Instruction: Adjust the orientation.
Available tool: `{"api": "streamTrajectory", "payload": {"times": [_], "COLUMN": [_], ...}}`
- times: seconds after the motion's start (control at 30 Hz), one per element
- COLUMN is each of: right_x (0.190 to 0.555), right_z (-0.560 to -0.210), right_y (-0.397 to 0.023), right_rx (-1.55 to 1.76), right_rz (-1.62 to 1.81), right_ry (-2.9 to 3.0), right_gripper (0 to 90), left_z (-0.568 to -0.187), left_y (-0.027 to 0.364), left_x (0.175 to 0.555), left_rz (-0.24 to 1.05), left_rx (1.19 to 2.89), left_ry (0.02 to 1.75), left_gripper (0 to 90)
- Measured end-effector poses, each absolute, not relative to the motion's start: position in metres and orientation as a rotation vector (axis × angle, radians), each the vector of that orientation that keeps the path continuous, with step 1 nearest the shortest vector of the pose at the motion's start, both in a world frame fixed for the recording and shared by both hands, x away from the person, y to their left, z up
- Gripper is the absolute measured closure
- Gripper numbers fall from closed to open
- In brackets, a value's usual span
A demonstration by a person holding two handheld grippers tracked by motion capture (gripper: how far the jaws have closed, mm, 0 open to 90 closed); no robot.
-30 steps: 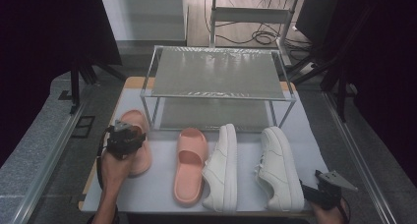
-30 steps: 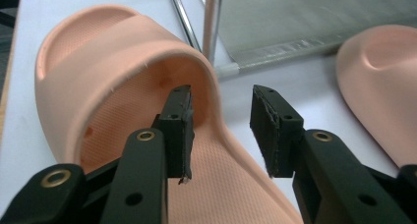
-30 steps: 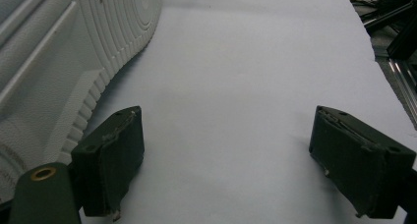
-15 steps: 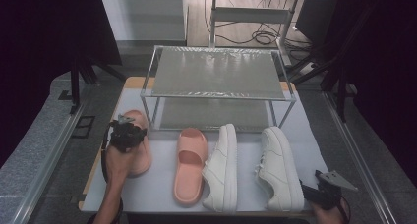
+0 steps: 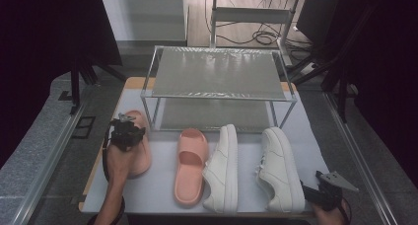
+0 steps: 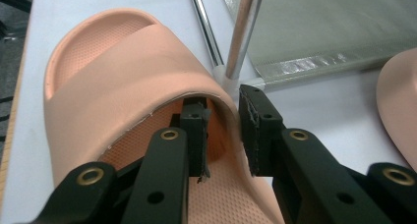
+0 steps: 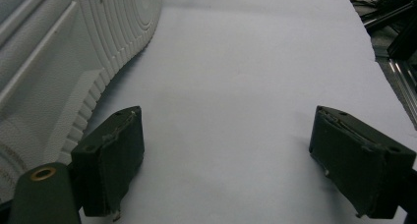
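Note:
A pink slide point(image 5: 142, 158) lies at the left of the white mat, and my left gripper point(image 5: 127, 128) is down on its strap. In the left gripper view one jaw sits under the strap of the slide point(image 6: 123, 76) and the other outside its right edge. My left gripper point(image 6: 223, 130) has just been closing; the strap wall is between the pads, with a small gap still at the inner pad. At the mat's front right corner my right gripper point(image 5: 323, 188) rests wide open point(image 7: 226, 170) with bare mat between its jaws, beside the right white sneaker point(image 7: 59, 62).
A second pink slide point(image 5: 190, 166) and two white sneakers point(image 5: 222, 168) point(image 5: 281, 168) lie in a row on the mat. A two-tier metal shoe rack point(image 5: 217, 82) stands behind them; its front left leg point(image 6: 243, 32) rises just past the left jaws.
The left hand has edged forward along the pink slide toward the rack. The right gripper has stayed where it was.

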State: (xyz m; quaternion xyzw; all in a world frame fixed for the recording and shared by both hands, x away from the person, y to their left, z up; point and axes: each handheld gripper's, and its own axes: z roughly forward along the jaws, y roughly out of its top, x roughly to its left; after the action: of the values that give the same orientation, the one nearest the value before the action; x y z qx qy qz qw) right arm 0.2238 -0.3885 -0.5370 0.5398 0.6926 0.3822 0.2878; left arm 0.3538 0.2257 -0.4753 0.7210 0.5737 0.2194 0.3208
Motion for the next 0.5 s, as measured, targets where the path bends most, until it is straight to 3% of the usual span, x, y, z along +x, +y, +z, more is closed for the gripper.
{"api": "streamTrajectory", "payload": {"times": [0.5], "right_x": [0.224], "right_z": [-0.537], "right_y": [-0.389], "right_rx": [1.441], "right_rz": [1.021], "right_ry": [1.85], "right_gripper": [13.1], "left_z": [-0.47], "left_y": [0.244], "left_x": [0.344], "left_rz": [0.614], "left_rx": [1.909], "left_ry": [1.542], "left_gripper": [83.5]}}
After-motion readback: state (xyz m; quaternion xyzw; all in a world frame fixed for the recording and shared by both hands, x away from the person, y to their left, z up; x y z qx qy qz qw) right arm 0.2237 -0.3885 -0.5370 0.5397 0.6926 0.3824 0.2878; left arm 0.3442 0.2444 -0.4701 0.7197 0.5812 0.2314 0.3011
